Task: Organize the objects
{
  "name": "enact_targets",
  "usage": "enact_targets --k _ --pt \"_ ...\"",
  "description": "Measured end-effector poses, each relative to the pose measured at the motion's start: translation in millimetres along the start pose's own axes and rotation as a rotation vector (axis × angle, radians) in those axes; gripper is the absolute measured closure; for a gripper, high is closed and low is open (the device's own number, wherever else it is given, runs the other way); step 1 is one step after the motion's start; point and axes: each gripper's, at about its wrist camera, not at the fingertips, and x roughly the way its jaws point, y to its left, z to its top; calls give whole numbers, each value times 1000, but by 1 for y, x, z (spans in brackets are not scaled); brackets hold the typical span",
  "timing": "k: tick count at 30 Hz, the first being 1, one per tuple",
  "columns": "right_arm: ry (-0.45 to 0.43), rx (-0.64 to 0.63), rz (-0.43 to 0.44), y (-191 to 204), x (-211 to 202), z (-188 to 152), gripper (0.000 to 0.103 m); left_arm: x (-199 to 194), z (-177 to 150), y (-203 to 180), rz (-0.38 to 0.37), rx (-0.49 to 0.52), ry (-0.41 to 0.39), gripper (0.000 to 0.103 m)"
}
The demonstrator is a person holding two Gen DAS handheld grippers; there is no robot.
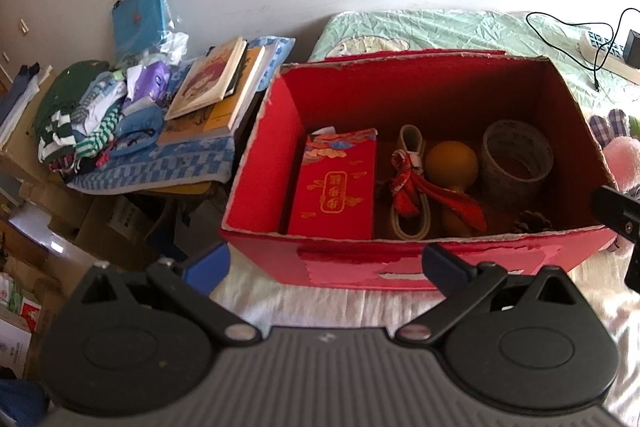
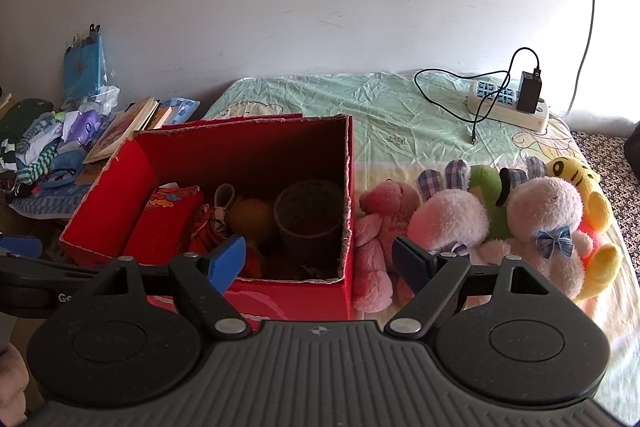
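Both tongs, the left gripper (image 1: 326,265) and right gripper (image 2: 318,257), hang spread apart and empty before the red box (image 2: 304,301). The plush toys (image 2: 536,223) lie in a row just right of the box, nearer the right gripper, probably next to load.

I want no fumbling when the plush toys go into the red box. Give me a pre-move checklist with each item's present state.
1. Left gripper free: ok, jaws open, nothing between them.
2. Right gripper free: ok, jaws open and empty.
3. Red box open on top: ok, no lid over it.
4. Room inside the box: cannot tell; the red packet, orange gourd and tape roll cover most of the floor, though there is height above them.
5. Nearest toy reachable: ok, the pink bear lies against the box's right wall, just ahead of the right gripper.
6. Toys separable: not ok, the pink plush and white plush are piled together.
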Motion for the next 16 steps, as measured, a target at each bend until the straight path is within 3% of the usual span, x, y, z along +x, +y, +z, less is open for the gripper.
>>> enact_targets --k 16 --pt "16 6 51 -13 3 -7 20 -10 -12 -6 11 -8 -39 1"
